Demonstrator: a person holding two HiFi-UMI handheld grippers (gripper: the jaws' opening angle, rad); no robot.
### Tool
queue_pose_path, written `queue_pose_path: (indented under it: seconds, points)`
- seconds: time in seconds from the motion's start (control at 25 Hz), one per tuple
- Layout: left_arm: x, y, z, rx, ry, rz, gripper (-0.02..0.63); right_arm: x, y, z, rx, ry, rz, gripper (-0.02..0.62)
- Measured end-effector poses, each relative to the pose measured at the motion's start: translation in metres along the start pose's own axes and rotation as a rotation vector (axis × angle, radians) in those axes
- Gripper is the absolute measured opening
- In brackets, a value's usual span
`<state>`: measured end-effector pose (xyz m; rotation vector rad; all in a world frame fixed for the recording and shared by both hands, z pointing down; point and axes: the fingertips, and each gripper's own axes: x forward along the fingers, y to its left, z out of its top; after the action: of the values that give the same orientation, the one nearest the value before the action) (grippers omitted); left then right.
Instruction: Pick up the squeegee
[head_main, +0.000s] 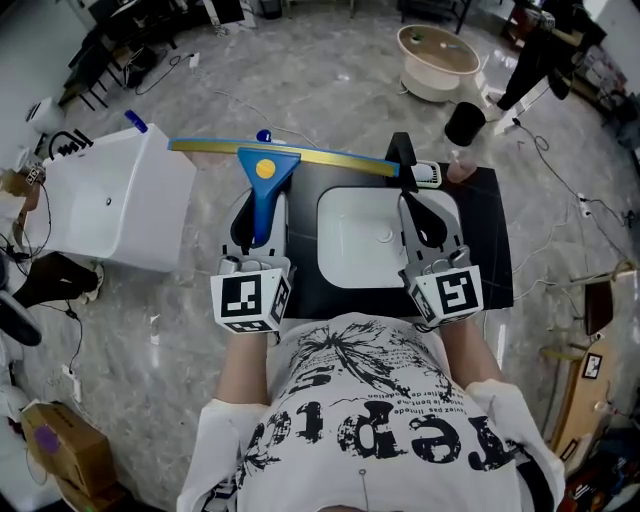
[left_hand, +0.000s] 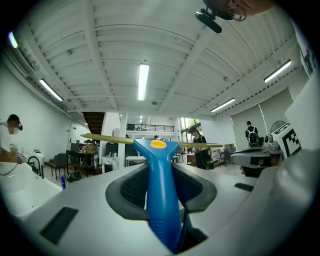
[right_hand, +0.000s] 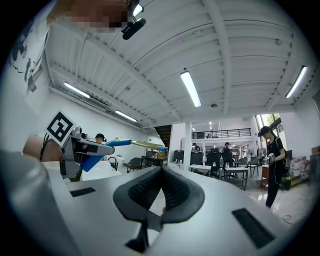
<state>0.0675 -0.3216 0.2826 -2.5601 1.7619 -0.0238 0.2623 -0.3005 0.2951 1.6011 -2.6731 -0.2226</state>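
Note:
The squeegee (head_main: 264, 172) has a blue handle with a yellow dot and a long yellow blade (head_main: 320, 158) lying crosswise. My left gripper (head_main: 258, 205) is shut on the blue handle (left_hand: 160, 195), holding it up in the air with the blade level and pointing away from me. In the right gripper view the squeegee (right_hand: 107, 144) shows at the left, sticking out of the left gripper. My right gripper (head_main: 426, 212) is held up beside it, about level with it. Its pads (right_hand: 175, 192) meet with nothing between them.
Below the grippers lies a black table (head_main: 492, 250) with a white basin (head_main: 365, 245) set in it. A white cabinet (head_main: 120, 200) stands at the left. Farther off are a round tub (head_main: 437, 60), a black bin (head_main: 465, 122) and floor cables (head_main: 575, 200).

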Motion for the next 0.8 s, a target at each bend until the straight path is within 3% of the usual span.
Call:
queue_pose_path:
  seconds: [0.8]
  points:
    - [0.0,0.001,-0.023,-0.016,0.046,-0.02,0.141,0.004,0.016,-0.012,0.011,0.032,0.03,0.012]
